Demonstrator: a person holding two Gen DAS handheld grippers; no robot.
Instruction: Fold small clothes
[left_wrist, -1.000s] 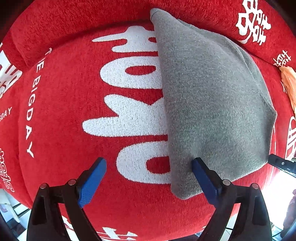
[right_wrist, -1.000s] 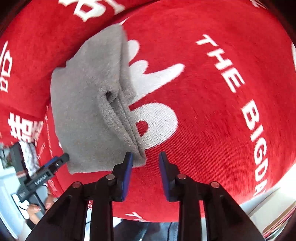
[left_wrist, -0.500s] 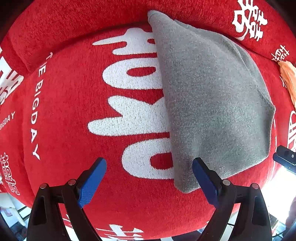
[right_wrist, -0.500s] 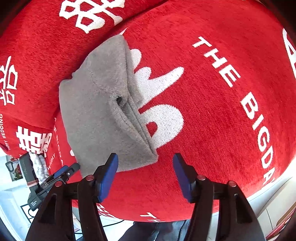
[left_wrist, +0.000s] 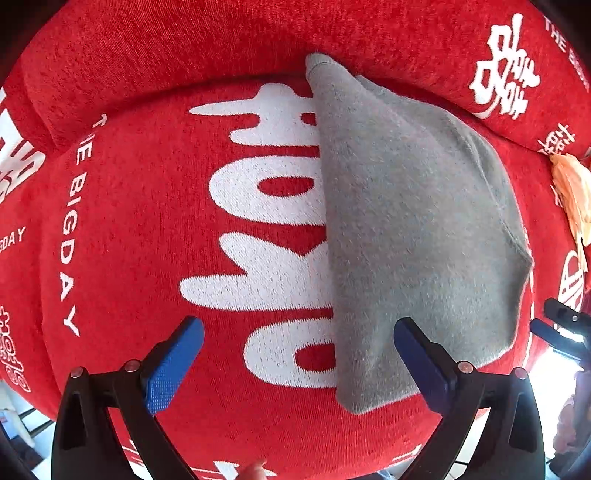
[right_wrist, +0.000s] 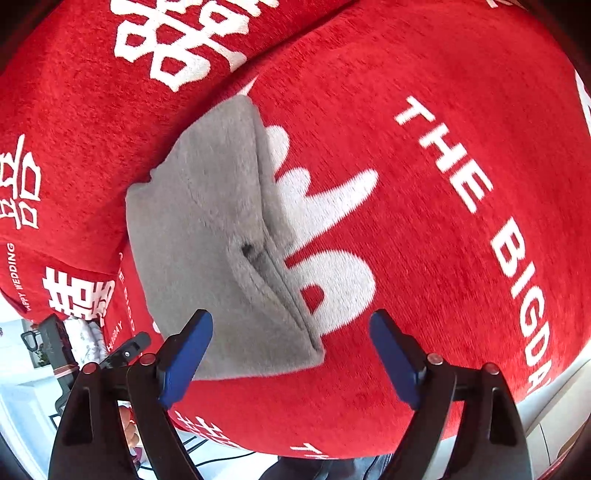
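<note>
Grey fleece, folded into a compact wedge, lay on a red cover (left_wrist: 147, 229) woven with big white characters and the words "THE BIGDAY". In the left wrist view the garment (left_wrist: 413, 229) ran from a narrow tip near the seam at the back down to a broad rounded end close to the camera, covering the right part of the large white character. The left claw (left_wrist: 299, 354) was spread wide and held nothing; its right finger (left_wrist: 421, 365) stood in front of the garment's near edge, though whether it touched the cloth could not be told, and its left finger (left_wrist: 173, 369) stood over bare red cover. An orange cloth (left_wrist: 572, 195) showed at the far right edge.

From the right wrist view the garment (right_wrist: 207, 240) showed its layered edges along the right side, with a small dark gap where the layers met. The right claw (right_wrist: 291, 354) was also wide apart and empty, its left finger (right_wrist: 184, 358) in front of the garment's near corner, its right finger (right_wrist: 397, 362) over the cover (right_wrist: 443, 258). The tip of the other claw (right_wrist: 127, 349) showed at the lower left.
</note>
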